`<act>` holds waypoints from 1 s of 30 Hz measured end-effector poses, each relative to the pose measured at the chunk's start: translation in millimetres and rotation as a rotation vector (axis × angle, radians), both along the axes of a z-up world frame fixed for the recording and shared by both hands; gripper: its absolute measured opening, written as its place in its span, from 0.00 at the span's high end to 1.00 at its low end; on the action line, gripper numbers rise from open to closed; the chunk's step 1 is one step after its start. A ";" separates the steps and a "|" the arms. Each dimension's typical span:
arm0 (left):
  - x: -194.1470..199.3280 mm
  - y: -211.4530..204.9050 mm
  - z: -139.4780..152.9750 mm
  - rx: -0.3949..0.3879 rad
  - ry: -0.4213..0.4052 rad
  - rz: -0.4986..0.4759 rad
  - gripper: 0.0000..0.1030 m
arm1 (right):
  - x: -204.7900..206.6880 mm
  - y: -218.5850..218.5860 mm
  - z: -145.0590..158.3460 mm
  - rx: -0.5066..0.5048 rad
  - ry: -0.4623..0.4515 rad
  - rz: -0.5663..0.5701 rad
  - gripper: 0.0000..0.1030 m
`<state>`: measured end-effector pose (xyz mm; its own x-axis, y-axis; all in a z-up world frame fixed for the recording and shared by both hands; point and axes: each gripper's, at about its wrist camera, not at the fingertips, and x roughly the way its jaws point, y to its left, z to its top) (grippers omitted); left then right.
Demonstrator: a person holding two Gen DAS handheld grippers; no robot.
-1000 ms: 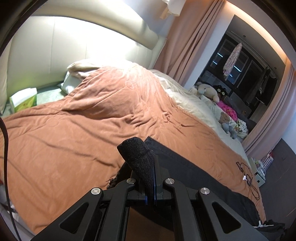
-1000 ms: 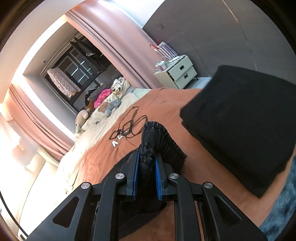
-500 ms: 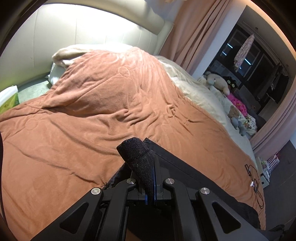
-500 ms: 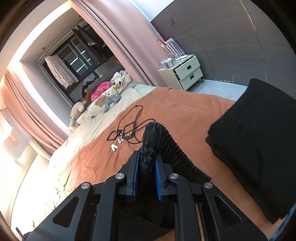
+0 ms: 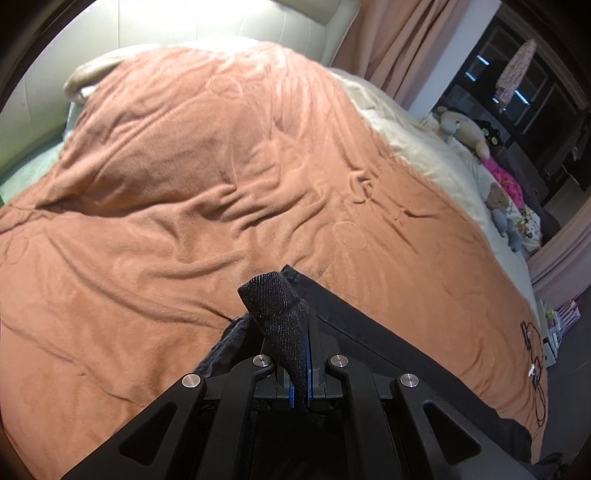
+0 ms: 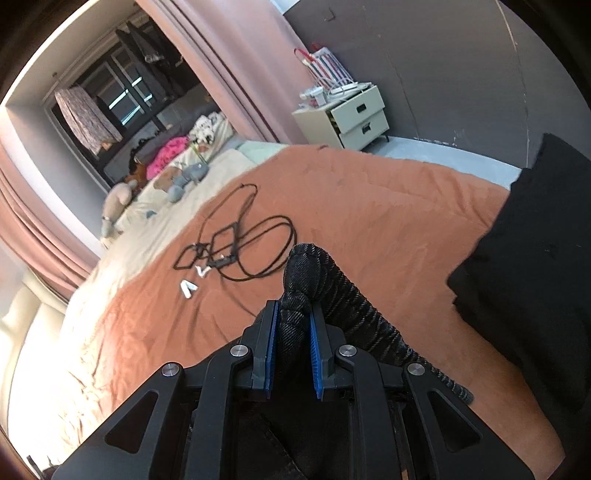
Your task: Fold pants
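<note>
Rumpled orange blanket (image 5: 177, 206), both tools pinching black pants (image 5: 369, 347) edge

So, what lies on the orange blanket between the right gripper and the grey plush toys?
In the right wrist view, a tangled black cable and small white pieces lie between the right gripper and the plush toys.

Wide bed under rumpled orange-brown blanket (image 5: 184, 184), bearing dark woven pants (image 5: 369, 332), tangled black cable (image 6: 243, 240), folded black cloth stack (image 6: 535, 266).

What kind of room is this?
A bedroom, most likely: a wide bed under an orange blanket, a padded headboard, a bedside cabinet, and soft toys along the far side.
</note>
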<state>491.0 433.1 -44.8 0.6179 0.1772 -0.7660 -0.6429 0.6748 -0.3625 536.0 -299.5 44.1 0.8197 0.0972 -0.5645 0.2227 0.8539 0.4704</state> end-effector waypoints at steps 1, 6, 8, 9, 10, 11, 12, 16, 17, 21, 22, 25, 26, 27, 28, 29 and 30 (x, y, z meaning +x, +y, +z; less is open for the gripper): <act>4.8 2.0 -4.2 -0.003 0.011 0.004 0.96 | 4.2 2.4 0.1 -0.006 0.009 0.000 0.88; 30.2 9.0 -29.6 0.005 0.070 0.016 0.96 | 36.1 20.0 -2.8 -0.037 0.062 -0.002 0.88; 37.9 11.8 -39.4 -0.003 0.086 0.017 0.96 | 44.3 22.4 -5.8 -0.046 0.076 -0.006 0.88; 40.8 12.6 -42.4 -0.007 0.092 0.018 0.96 | 47.3 22.2 -8.2 -0.050 0.082 -0.007 0.88; 44.0 13.1 -46.5 -0.010 0.100 0.018 0.96 | 50.7 23.7 -9.1 -0.058 0.087 -0.009 0.88; 48.5 12.8 -52.3 -0.011 0.116 0.015 0.96 | 52.4 25.2 -10.5 -0.065 0.090 -0.011 0.88; 51.0 12.1 -57.0 -0.015 0.130 0.009 0.96 | 54.4 26.8 -12.0 -0.073 0.095 -0.013 0.88; 53.0 11.3 -70.6 -0.056 0.168 -0.007 0.91 | 60.2 37.9 -16.6 -0.102 0.132 0.011 0.82; 50.7 10.3 -71.2 -0.069 0.160 -0.015 0.86 | 58.6 40.4 -15.9 -0.099 0.142 0.028 0.74; 40.3 2.2 -68.9 -0.083 0.143 -0.052 0.71 | 44.9 38.5 -10.2 -0.065 0.139 0.082 0.40; 36.6 -0.9 -67.9 -0.092 0.132 -0.065 0.71 | 40.5 38.8 -8.8 -0.055 0.140 0.096 0.38; 33.7 -9.2 -66.0 -0.104 0.120 -0.095 0.71 | 27.2 34.7 -8.6 -0.008 0.156 0.140 0.38; 33.0 -12.7 -65.4 -0.103 0.120 -0.100 0.71 | 21.7 33.0 -8.1 0.007 0.161 0.154 0.38; 32.4 -15.6 -64.9 -0.104 0.119 -0.105 0.71 | 17.5 32.5 -7.5 0.018 0.162 0.168 0.38; 32.7 -17.8 -64.9 -0.107 0.118 -0.110 0.71 | 13.2 31.0 -7.0 0.033 0.164 0.184 0.38; 32.1 -21.5 -64.5 -0.108 0.118 -0.115 0.71 | 11.1 26.7 -7.1 0.046 0.166 0.195 0.38; 33.5 -23.5 -64.4 -0.106 0.118 -0.120 0.71 | 8.2 25.7 -7.2 0.059 0.169 0.210 0.38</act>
<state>524.5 409.5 -109.2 0.5344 0.0223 -0.8449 -0.6028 0.7108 -0.3625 544.2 -273.8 36.9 0.6727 0.2920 -0.6799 0.1232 0.8619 0.4920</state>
